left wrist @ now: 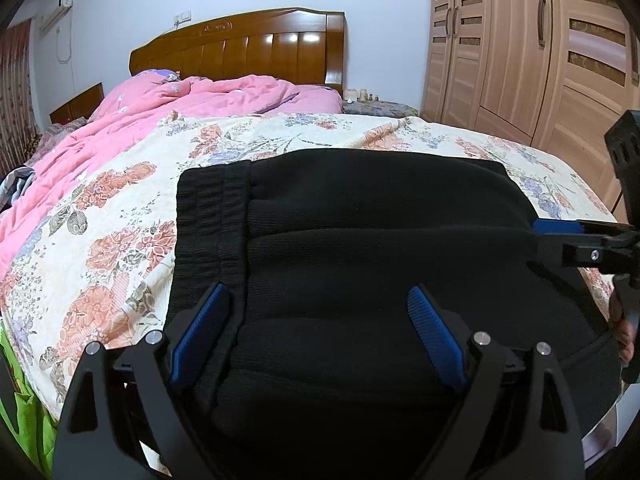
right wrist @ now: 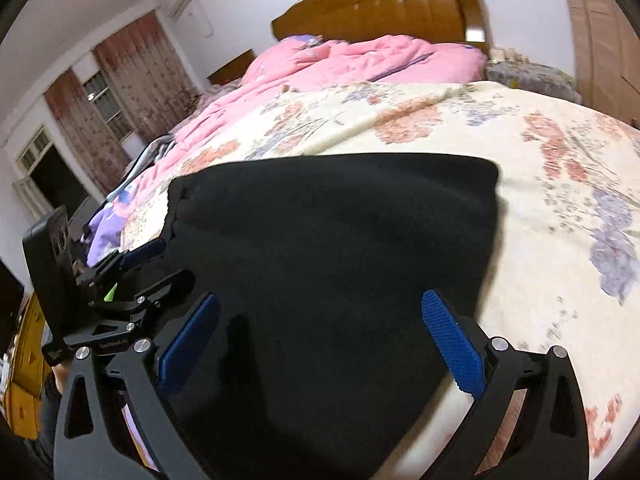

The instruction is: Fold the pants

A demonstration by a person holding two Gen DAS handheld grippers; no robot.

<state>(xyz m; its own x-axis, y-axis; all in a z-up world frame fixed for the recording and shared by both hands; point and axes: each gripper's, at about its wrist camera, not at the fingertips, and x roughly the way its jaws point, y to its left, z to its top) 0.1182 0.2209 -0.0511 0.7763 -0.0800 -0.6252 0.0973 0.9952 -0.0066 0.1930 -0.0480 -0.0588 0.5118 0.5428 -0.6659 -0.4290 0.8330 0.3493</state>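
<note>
Left wrist view looks down the bed, its floral cover spread flat with a rumpled pink quilt heaped toward the wooden headboard. On the near part of the cover lie the black pants, already doubled into a thick, roughly square bundle with the ribbed waistband along its left edge and soft creases running across it. To my eye the folding is late in its course: what remains looks like one more fold or a tidy press. The left tongs hang over the near edge, spread wide, blue pads clear of the cloth and holding nothing. The right tongs hover over the bundle's right side, also spread wide and empty. Next, I judge, each pair must drop to a near corner, pinch through every layer, and carry the edge across evenly, or the stack will slide apart.
</note>
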